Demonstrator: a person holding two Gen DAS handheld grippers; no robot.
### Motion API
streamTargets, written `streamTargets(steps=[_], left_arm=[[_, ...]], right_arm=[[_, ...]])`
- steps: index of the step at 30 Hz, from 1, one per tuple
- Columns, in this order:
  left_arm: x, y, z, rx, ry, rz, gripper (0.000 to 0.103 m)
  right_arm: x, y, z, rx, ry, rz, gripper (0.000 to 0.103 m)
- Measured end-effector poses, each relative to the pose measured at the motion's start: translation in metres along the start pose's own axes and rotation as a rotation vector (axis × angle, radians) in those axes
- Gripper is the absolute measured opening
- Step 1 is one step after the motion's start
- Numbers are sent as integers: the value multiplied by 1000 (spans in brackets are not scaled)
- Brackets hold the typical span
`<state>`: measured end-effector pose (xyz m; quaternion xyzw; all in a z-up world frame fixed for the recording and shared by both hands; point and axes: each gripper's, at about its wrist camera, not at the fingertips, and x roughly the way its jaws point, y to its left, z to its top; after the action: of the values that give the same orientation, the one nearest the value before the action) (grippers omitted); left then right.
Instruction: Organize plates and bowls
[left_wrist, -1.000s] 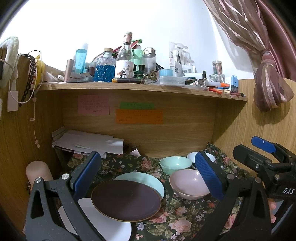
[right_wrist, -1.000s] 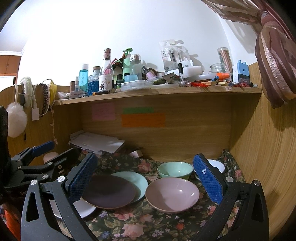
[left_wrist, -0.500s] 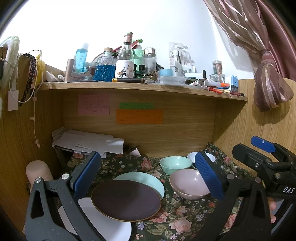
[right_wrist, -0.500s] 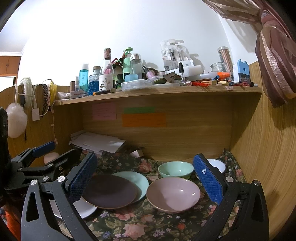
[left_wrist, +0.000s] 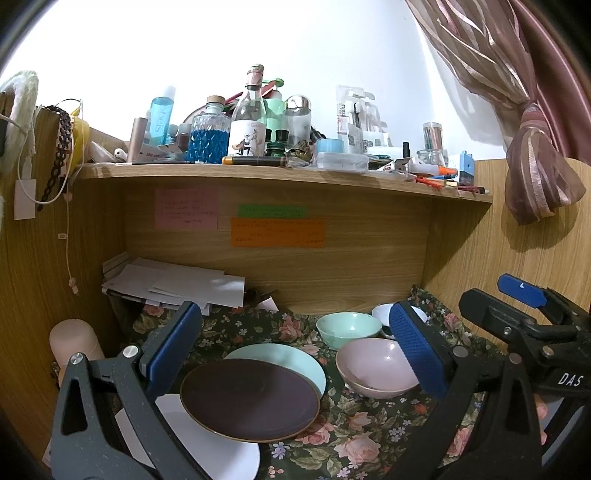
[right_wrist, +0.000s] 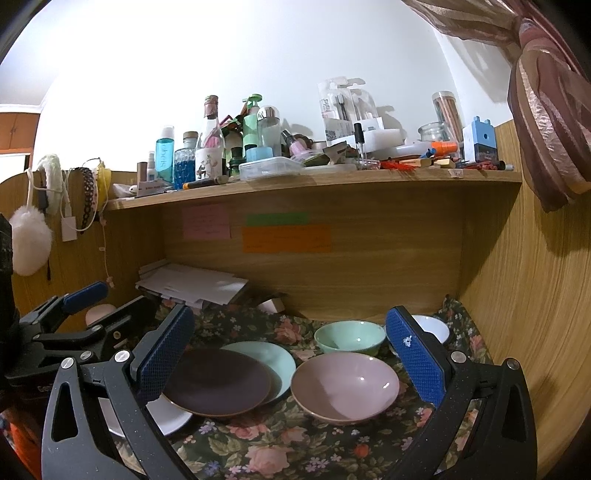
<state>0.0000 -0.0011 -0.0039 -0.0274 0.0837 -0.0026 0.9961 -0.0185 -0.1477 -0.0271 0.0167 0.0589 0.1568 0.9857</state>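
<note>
A dark brown plate lies overlapping a mint plate and a white plate on the floral cloth. A pink bowl, a mint bowl and a white bowl stand to the right. My left gripper is open and empty above the brown plate. My right gripper is open and empty, above the pink bowl and plates. Each gripper also shows in the other's view, the left and the right.
A wooden shelf crowded with bottles and jars hangs above the nook. A stack of papers lies at the back left, a pink cylinder at the left wall. Wooden side walls close in both sides.
</note>
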Motion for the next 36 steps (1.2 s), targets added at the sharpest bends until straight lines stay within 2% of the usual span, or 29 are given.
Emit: streamTargets(steps=[9,15,18,23,27,32,34,36], left_arm=[[5,2,1,2,2,-3,103],[15,8,-1,17,32,-8,103],[27,14,-4,16,62,3,103],[57,34,-10,4,155,4,103],[79,50,-19,17,210,50,102],[103,70,-31,28,306,64,80],[112,79,-37,19,342,52,72],[121,87,-43,9,385,42,62]], right_arm=[[2,-1,0,3,-1,1,103],[16,-1,-3,-2,35,2,103],[25,-2,-9,3,50,1,103],[47,-3,-17,22,128,32,103],[64,-2,-26,30,175,29,103],[89,0,-41,64,271,74,101],[98,3,-48,70,306,84,95],[108,8,-55,73,349,99,84]])
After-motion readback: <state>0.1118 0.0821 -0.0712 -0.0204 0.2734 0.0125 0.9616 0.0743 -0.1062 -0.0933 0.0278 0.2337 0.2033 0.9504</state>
